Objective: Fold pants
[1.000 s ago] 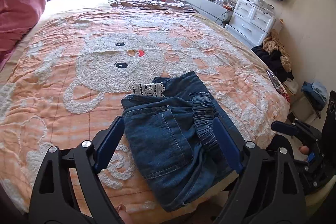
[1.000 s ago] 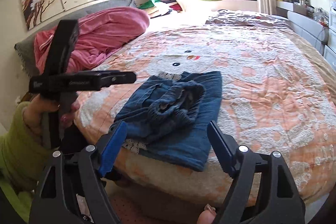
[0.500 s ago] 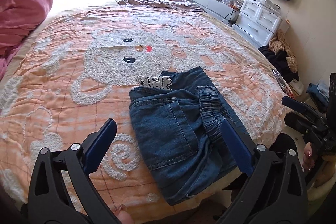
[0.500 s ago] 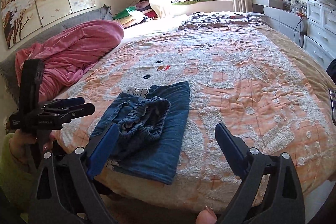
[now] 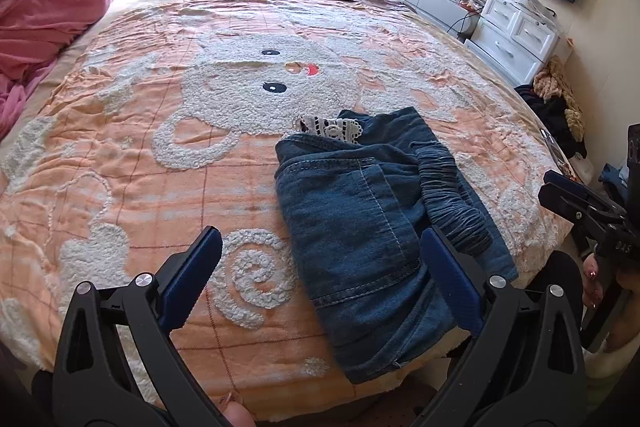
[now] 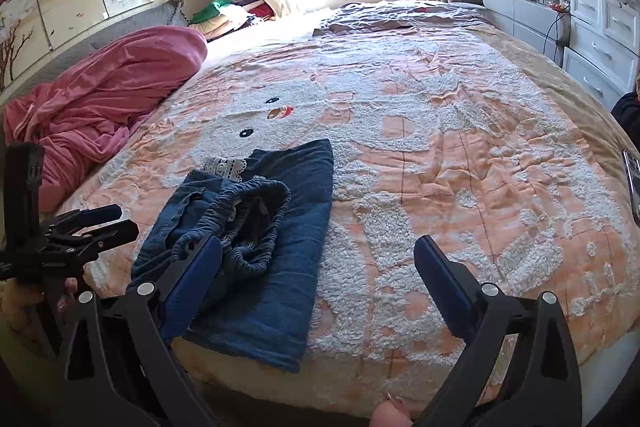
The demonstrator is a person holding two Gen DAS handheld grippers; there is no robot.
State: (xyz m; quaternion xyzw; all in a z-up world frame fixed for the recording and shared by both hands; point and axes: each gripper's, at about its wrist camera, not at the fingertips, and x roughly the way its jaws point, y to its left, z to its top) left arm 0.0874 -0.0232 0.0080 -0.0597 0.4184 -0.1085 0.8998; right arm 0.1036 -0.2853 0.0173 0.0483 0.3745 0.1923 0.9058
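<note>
Near the peach bedspread's [image 5: 120,187] front edge lie folded blue denim pants [image 5: 360,211]; wide bedspread stretches beyond them, and the left tool [image 5: 316,267] and right tool [image 6: 316,271] hover above, both having just spread wide with nothing gripped.

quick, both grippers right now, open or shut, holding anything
left gripper: open, jaws just widened, holding nothing.
right gripper: open, jaws just widened, holding nothing; the folded jeans lie loose on the bed.
</note>
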